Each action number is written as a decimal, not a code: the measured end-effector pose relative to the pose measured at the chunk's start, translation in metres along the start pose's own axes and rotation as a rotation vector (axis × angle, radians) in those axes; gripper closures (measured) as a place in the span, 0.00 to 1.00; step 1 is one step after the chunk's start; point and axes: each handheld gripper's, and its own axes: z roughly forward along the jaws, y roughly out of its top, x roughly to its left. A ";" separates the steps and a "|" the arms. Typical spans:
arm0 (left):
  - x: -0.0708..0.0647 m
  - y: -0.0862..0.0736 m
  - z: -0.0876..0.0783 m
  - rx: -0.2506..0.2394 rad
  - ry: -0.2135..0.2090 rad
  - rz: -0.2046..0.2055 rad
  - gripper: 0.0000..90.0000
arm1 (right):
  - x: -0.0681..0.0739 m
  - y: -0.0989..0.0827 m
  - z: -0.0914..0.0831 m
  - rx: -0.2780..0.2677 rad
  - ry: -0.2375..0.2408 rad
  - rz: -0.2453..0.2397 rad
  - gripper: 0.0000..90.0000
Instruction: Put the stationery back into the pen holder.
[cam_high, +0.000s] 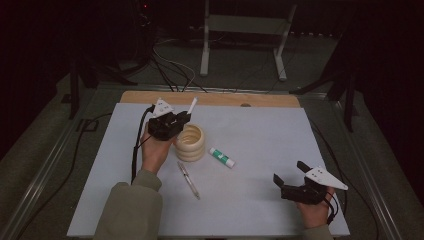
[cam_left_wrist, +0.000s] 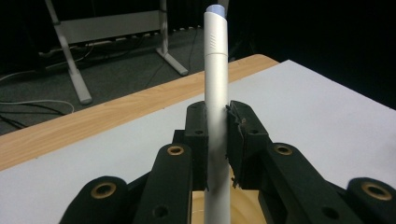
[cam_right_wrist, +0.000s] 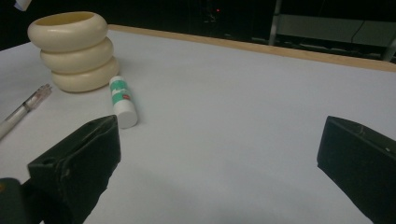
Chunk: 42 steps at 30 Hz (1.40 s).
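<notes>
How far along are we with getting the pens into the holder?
Done: nothing visible in the cream holder. In hand: left gripper clamps a white pen above it. Left: clear pen and glue stick lie on the mat; right gripper waits open.

White marker (cam_left_wrist: 217, 102), cream ribbed holder (cam_high: 190, 142), green-white glue stick (cam_high: 221, 157).

Looks like a lab or recording studio setup, not anyone's home. Black curtains wall off the whole back, loose cables (cam_high: 170, 70) snake over the grey carpet at 12 o'clock, and a bare metal stand (cam_high: 245, 30) sits behind. The wooden table (cam_high: 210, 98) wears a plain white sheet (cam_high: 270, 145), with metal rails at 3 and 9.
</notes>
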 end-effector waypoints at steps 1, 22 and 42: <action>0.000 0.000 0.001 -0.002 -0.001 -0.002 0.88 | 0.000 0.000 0.000 0.000 0.000 0.000 0.00; -0.004 -0.014 0.029 0.006 -0.011 0.006 0.88 | 0.000 0.001 -0.001 -0.004 0.003 -0.005 0.00; -0.002 -0.033 0.031 0.037 -0.010 -0.011 0.84 | 0.000 0.001 -0.001 -0.003 0.001 -0.007 0.00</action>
